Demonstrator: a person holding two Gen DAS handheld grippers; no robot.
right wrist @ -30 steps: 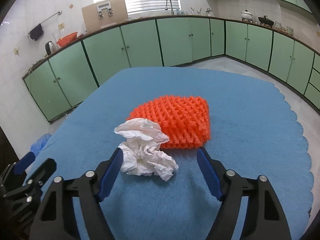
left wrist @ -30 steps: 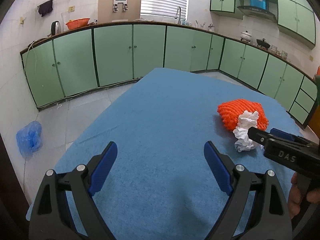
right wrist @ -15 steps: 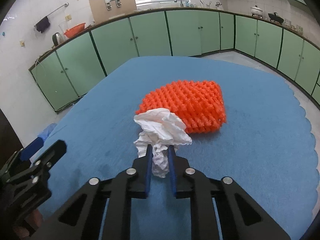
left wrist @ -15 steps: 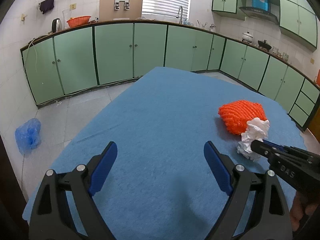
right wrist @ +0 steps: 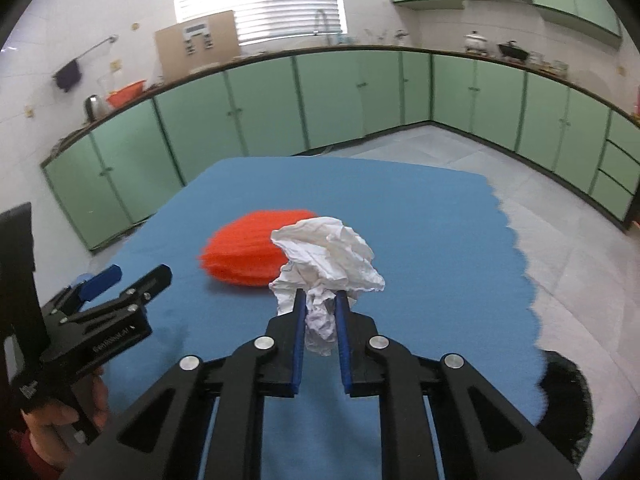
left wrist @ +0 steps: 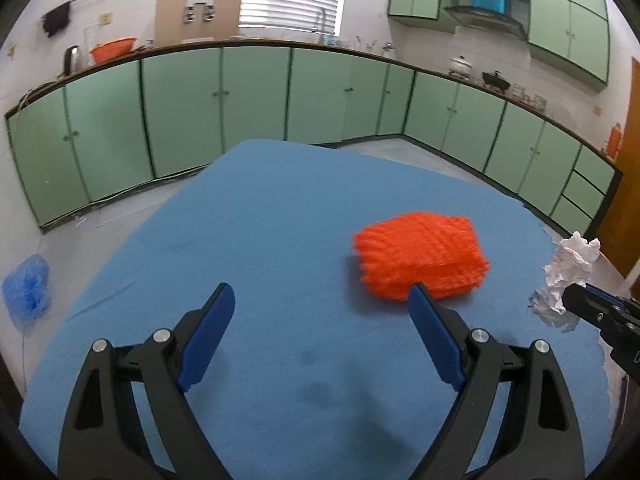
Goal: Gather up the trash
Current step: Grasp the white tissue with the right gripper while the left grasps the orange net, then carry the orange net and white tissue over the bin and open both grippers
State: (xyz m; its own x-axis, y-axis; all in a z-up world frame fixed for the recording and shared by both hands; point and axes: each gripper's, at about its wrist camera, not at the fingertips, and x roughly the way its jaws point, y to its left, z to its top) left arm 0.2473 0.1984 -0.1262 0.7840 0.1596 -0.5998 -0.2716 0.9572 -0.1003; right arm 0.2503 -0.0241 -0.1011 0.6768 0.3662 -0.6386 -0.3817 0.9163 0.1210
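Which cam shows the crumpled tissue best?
Right wrist: the crumpled tissue sits centered, pinched in the right hand-held gripper. Left wrist shows it small and distorted at the right edge.

Crumpled white tissue wad (right wrist: pixel 326 256), pinched at its lower end, held above the table, beside orange mesh pad (right wrist: pixel 244 252)

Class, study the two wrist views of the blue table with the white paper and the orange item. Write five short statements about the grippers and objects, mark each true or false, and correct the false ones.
1. The right gripper is shut on the crumpled white paper. True.
2. The left gripper grips the orange mesh pad. False: it is open and holds nothing.
3. The paper lies flat on the blue tablecloth. False: it is held above the cloth.
4. The orange mesh pad rests on the tablecloth. True.
5. A blue bag lies on the floor. True.
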